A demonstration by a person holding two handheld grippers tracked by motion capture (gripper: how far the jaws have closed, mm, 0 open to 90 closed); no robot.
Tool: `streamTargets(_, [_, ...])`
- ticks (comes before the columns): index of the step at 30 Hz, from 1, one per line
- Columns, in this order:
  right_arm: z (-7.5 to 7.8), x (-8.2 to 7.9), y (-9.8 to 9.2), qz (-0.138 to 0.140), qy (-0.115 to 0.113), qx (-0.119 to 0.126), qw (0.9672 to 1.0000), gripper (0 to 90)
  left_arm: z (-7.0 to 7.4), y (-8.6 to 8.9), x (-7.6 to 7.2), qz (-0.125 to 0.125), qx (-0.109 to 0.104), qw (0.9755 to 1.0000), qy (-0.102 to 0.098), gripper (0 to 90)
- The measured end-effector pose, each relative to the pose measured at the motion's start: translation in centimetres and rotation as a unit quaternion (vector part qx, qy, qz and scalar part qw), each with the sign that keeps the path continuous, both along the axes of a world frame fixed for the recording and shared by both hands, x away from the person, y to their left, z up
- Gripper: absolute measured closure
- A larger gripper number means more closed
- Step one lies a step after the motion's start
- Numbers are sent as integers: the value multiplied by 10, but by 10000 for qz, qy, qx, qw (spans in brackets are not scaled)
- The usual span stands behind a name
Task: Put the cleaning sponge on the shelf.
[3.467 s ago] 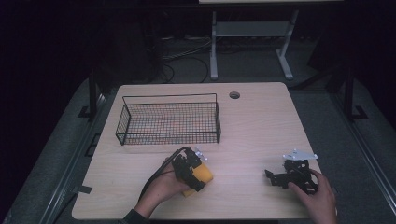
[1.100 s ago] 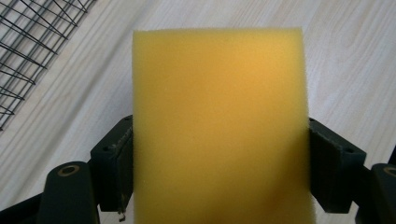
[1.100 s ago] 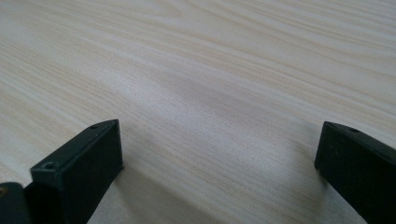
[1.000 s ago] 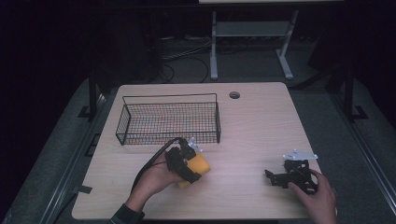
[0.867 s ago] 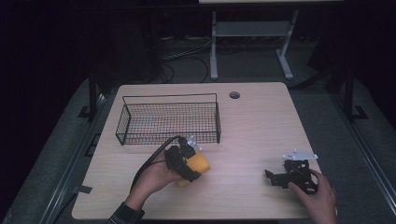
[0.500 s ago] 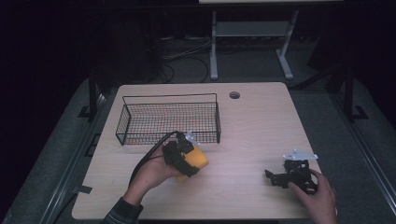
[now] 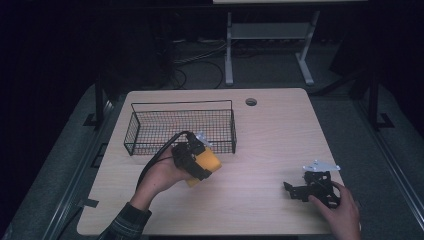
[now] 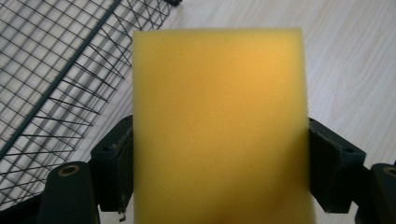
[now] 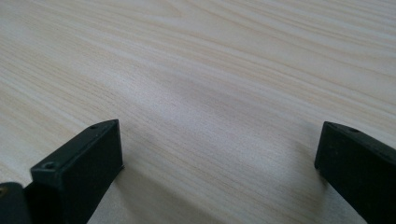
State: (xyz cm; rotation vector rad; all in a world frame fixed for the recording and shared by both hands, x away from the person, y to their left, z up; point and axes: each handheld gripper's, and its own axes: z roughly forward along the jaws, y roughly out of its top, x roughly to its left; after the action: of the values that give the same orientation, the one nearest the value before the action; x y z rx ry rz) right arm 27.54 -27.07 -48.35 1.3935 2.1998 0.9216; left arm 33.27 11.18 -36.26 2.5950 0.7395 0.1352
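A yellow sponge block (image 7: 206, 164) is clamped between the jaws of my left gripper (image 7: 200, 165), lifted off the table just in front of the black wire basket (image 7: 150, 131). In the left gripper view the sponge (image 8: 217, 126) stands tall between both pads, and the basket mesh (image 8: 51, 79) lies to its left. My right gripper (image 7: 294, 189) rests low on the table at the right front, a hand around it. Its two black fingers (image 9: 77, 168) stand wide apart over bare wood in the right gripper view, nothing between them.
The light wooden table (image 7: 270, 135) has a round cable hole (image 7: 251, 102) near its far edge. A white stand (image 7: 267, 35) and cables sit on the dark floor behind the table. Bare wood stretches between the two hands.
My left hand has carried the sponge up and toward the basket's near right corner. The right gripper has stayed where it was.
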Motion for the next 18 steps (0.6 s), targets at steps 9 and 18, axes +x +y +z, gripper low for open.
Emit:
streamTargets(9, [0,0,0,-1,-5,-10,10000,1,7,4,11,76,-8,10000,-40,227])
streamTargets(18, [0,0,0,-3,0,-7,10000,2,16,11,24,230,3,9996,-154,228])
